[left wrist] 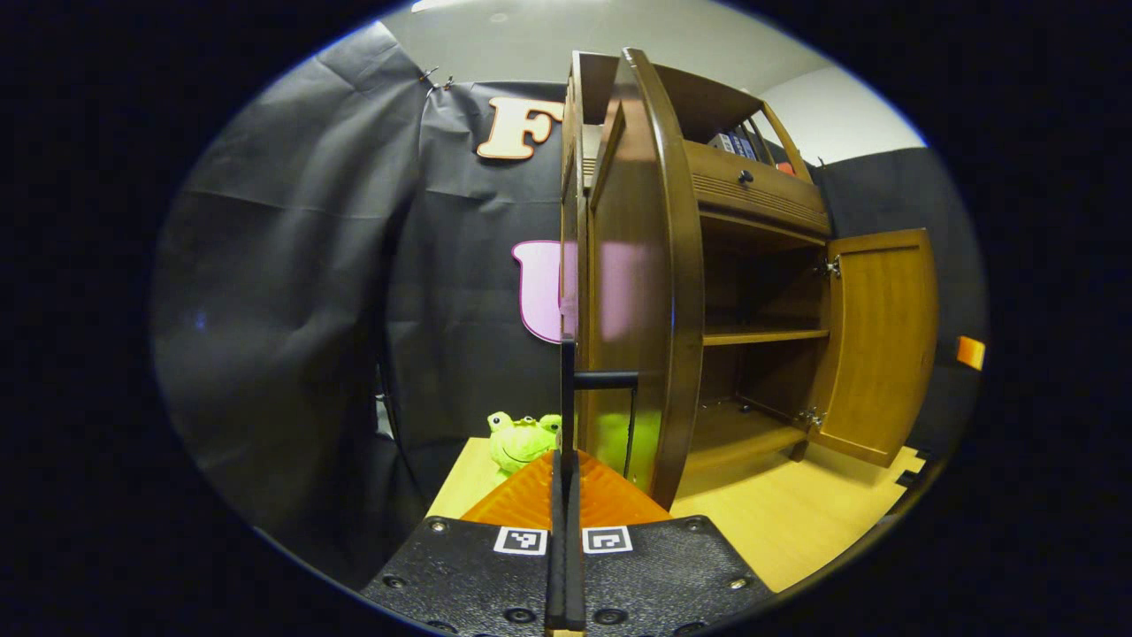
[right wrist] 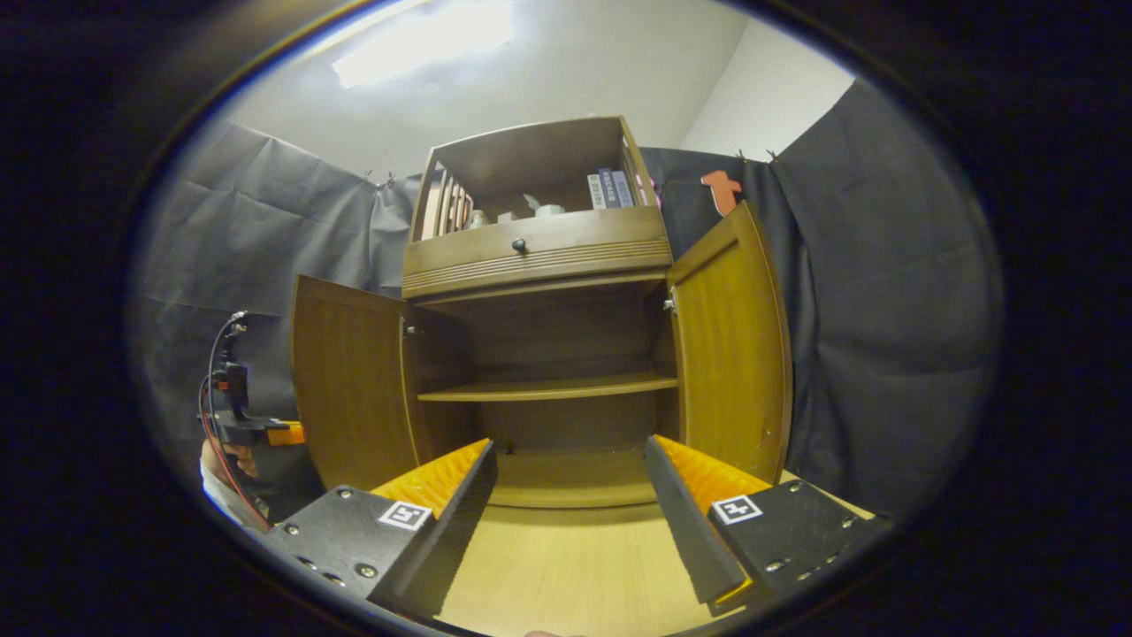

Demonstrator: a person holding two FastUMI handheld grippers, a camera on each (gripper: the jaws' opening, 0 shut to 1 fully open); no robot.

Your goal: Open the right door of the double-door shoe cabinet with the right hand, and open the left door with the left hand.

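- On the tabletop, the shoe cabinet stands with right door and left door both swung open.
- My left gripper has its fingers pressed together beside the left door's edge, apparently gripping its dark handle.
- My right gripper is spread wide, holding nothing.
- Little seems left.

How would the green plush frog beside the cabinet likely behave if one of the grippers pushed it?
The plush frog looks soft and stuffed, so it would probably squash and slide rather than roll. It seems light for its size, so a nudge may shift it easily across the smooth wooden tabletop. Breakage looks unlikely.
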